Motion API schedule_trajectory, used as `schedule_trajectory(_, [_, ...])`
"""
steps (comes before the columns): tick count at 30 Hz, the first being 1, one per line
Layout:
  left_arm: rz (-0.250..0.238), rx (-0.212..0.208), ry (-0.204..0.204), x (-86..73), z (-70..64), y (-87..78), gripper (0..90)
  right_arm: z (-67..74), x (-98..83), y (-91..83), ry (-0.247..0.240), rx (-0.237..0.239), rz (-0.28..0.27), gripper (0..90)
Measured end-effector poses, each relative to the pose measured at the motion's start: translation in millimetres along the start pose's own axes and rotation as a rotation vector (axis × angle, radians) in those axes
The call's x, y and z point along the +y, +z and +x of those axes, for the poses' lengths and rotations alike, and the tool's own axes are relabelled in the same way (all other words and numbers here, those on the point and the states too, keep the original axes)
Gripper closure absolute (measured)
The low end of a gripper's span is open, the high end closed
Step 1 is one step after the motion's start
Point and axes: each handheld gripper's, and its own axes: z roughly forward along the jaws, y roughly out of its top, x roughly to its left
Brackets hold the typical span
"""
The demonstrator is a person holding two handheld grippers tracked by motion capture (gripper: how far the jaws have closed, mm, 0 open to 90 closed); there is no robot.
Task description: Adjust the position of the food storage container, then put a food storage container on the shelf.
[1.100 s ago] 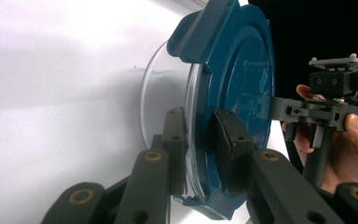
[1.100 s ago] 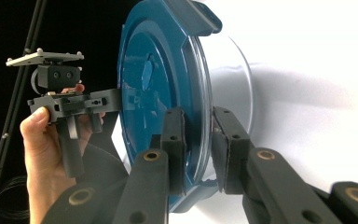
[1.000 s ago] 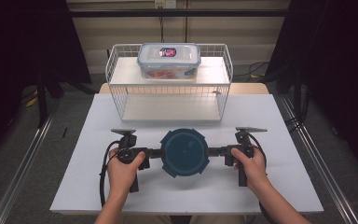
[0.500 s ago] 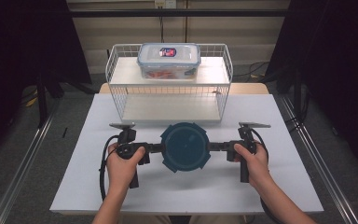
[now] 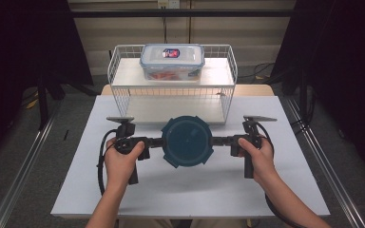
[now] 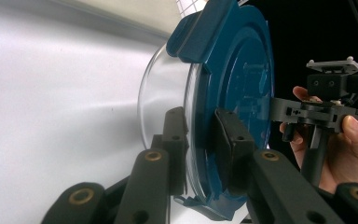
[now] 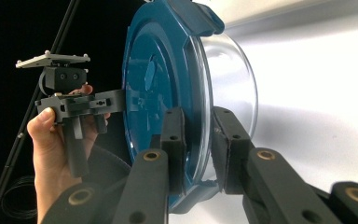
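A person holds a round bowl [image 5: 187, 141] with a blue lid between two grippers, just above the white table [image 5: 76, 190] and in front of a wire rack [image 5: 119, 76]. The left gripper [image 5: 153, 142] and right gripper [image 5: 221, 140] come in level from opposite sides, each with its jaws clamped on the rim, one jaw on the lid and one on the clear wall. Gripping both sides likely keeps the bowl level. A lidded box [image 5: 172, 60] sits on the rack's top shelf.
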Motion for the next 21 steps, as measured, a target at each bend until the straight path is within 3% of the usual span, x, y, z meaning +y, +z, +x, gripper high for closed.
schedule_trajectory(10, [-0.01, -0.012, 0.017, 12.7, -11.4, -2.0, 75.5, 9.1, 10.9, -7.6, -0.015, -0.004, -0.016, 75.7])
schedule_trajectory(21, [-0.045, -0.032, 0.026, 32.9, -24.8, -10.9, 75.3, 30.3, 34.1, -14.4, -0.048, -0.002, -0.049, 75.7])
